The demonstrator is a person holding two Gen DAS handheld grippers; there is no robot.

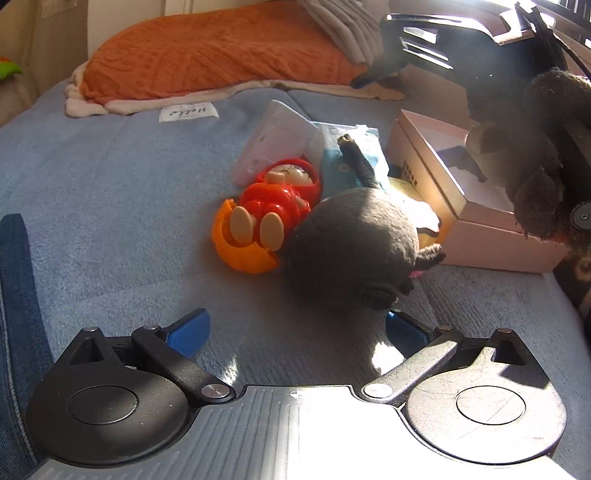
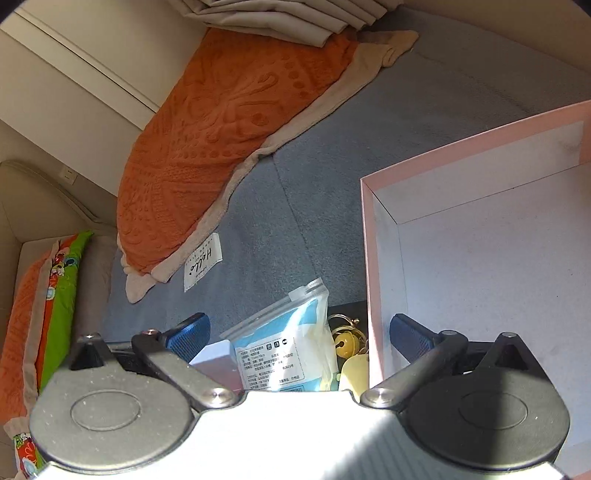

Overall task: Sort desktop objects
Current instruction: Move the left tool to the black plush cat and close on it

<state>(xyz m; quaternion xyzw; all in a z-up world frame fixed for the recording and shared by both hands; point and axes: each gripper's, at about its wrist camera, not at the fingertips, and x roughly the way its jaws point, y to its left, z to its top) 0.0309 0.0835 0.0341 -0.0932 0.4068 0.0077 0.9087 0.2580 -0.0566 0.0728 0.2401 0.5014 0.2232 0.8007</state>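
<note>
In the left wrist view a pile lies on the blue blanket: a dark grey plush toy [image 1: 351,240], a red toy figure [image 1: 277,199] in an orange cup, a white box [image 1: 273,142], a blue-and-white pouch [image 1: 354,155] and a yellow toy [image 1: 406,188]. A pink open box [image 1: 480,221] stands to their right. My left gripper [image 1: 295,328] is open, just short of the plush. My right gripper [image 2: 299,332] is open, hovering over the pouch [image 2: 288,347] with its right finger inside the pink box [image 2: 384,258]. Seen from the left, the right gripper [image 1: 461,48] hangs above the box.
An orange textured towel [image 1: 207,51] lies at the back of the blanket, with a white "Hello" label [image 1: 188,112] in front. Grey curtain folds [image 1: 343,26] hang behind. A dark fuzzy sleeve [image 1: 546,147] reaches over the pink box. A green-orange cushion [image 2: 59,302] lies left.
</note>
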